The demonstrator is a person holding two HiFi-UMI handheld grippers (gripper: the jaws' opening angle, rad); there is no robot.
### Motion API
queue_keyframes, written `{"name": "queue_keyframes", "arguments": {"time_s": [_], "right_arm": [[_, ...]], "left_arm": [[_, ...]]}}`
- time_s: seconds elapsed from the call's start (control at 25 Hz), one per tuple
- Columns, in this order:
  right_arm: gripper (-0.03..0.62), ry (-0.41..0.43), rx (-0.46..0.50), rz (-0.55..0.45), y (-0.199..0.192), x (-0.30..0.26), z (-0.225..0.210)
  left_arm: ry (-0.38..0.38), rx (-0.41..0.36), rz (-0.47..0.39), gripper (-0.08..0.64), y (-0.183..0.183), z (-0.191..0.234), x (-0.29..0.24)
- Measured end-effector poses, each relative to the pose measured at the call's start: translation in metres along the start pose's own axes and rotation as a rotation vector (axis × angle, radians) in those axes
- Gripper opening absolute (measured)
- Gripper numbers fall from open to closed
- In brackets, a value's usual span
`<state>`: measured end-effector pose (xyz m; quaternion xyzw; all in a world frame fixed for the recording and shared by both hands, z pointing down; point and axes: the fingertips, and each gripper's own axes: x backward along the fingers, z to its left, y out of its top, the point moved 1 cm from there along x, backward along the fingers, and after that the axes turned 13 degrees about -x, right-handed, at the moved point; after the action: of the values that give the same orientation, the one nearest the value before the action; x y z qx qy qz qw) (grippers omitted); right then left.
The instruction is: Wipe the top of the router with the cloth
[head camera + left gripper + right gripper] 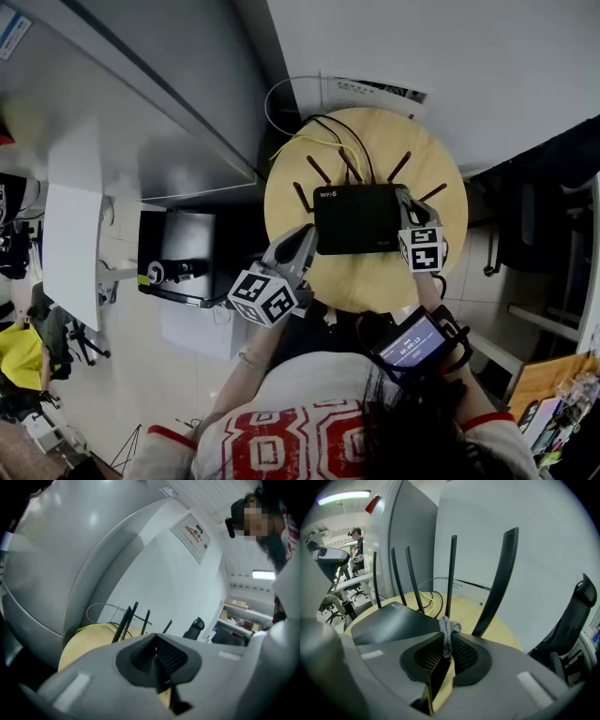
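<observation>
**At the Router's Right Edge: Cloth Pinched for the Wipe**

Between its two pads, the right gripper (445,645) is pinching a small grey cloth (448,629), and only a short knot of fabric is showing above the jaws. This gripper is sitting at the right edge of the black router (359,218), close to the nearest of the upright antennas (452,573). The left gripper (157,654) is holding its jaws pressed together on nothing. It is lying by the router's near left corner, and contact with the casing cannot be confirmed. The router is resting flat on the round wooden table (375,281), with its cables (337,131) trailing off the far side.

Hazards, as judged from this arrangement:
- So little cloth is protruding that the hard jaw tips, and not the fabric, may end up rubbing the casing.
- A sweep carried too far back is likely to strike the antennas.
- If the left gripper is not bracing the router, the router may slide under the stroke and tug on its cables.
</observation>
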<state>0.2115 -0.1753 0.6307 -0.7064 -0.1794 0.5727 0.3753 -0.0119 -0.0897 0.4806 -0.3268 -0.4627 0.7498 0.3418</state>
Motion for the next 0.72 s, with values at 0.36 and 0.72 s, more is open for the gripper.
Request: {"name": "queue_keyframes", "arguments": {"time_s": [0.36,0.72], "right_arm": [[0.041,0.013,-0.043,0.007,-0.012,0.015,0.008],[0.041,0.033,-0.144,0.018,-0.064,0.065,0.029]], "left_arm": [[0.037,0.006,0.013,0.002,0.003,0.015,0.006],[-0.027,0.007,0.003,0.002,0.008,0.008,-0.011]]}}
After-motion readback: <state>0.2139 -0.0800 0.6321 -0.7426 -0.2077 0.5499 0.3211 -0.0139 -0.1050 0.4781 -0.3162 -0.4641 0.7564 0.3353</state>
